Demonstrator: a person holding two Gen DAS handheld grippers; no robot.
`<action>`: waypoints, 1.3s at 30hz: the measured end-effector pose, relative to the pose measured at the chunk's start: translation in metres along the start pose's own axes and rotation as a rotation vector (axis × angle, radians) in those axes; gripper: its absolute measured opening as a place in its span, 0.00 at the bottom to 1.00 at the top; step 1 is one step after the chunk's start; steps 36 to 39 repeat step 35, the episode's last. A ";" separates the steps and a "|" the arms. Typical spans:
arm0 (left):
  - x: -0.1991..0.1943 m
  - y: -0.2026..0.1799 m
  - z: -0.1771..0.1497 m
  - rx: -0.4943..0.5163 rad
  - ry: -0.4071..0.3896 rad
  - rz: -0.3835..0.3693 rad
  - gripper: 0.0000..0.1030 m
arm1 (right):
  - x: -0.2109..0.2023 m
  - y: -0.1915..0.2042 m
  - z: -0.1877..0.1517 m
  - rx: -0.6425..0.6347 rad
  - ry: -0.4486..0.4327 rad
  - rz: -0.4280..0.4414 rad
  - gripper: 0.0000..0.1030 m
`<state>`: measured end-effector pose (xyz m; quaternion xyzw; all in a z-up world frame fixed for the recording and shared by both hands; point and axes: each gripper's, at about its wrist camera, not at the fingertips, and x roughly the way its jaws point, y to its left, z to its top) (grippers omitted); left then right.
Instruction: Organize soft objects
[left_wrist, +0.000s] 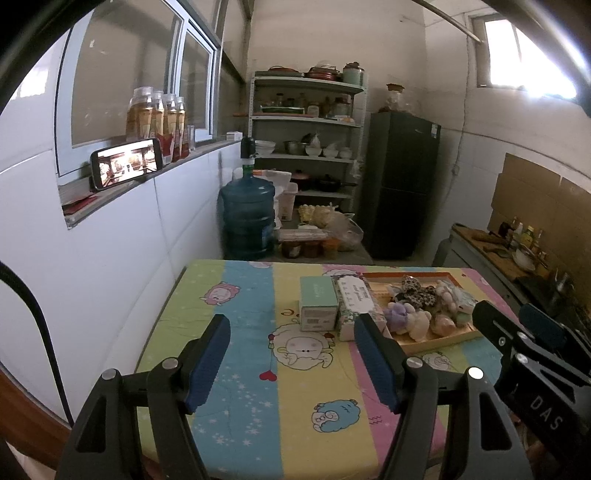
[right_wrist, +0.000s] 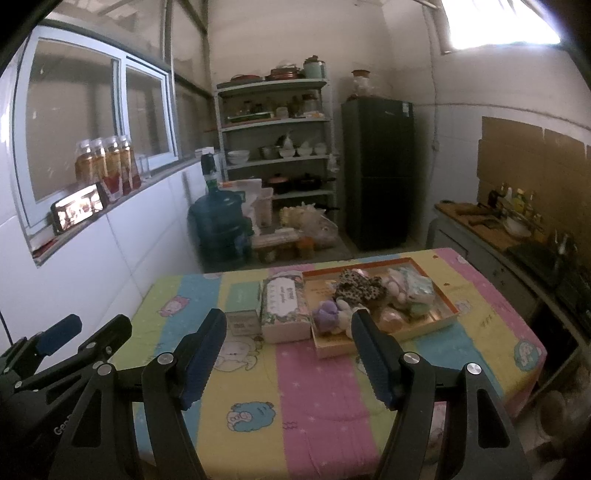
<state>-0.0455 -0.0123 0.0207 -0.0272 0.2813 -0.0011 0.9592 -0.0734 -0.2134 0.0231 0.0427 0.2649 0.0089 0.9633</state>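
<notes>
Hovering with jaws apart, left gripper (left_wrist: 291, 358) and right gripper (right_wrist: 288, 354) face soft toys (right_wrist: 369, 299) heaped in a tray (right_wrist: 424, 326) on the bench (right_wrist: 314, 387); sorting stage unclear.

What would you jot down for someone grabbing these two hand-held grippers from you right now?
Left gripper: open, holding nothing, above the near table edge.
Right gripper: open, holding nothing, beside it.
Soft toys lie piled in the shallow tray on the table; two boxes stand just left of the tray.
This fits either toys already gathered or a pile waiting to be sorted; the pictures don't settle which.
</notes>
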 end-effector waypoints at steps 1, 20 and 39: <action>0.000 0.000 0.000 -0.001 0.000 0.000 0.68 | 0.000 0.000 -0.001 0.002 0.000 0.000 0.70; 0.002 -0.002 0.001 0.005 0.006 0.003 0.68 | 0.000 -0.002 -0.005 0.023 0.008 0.003 0.70; 0.004 -0.001 -0.001 0.002 0.005 -0.002 0.68 | 0.004 -0.002 -0.006 0.039 0.019 0.003 0.70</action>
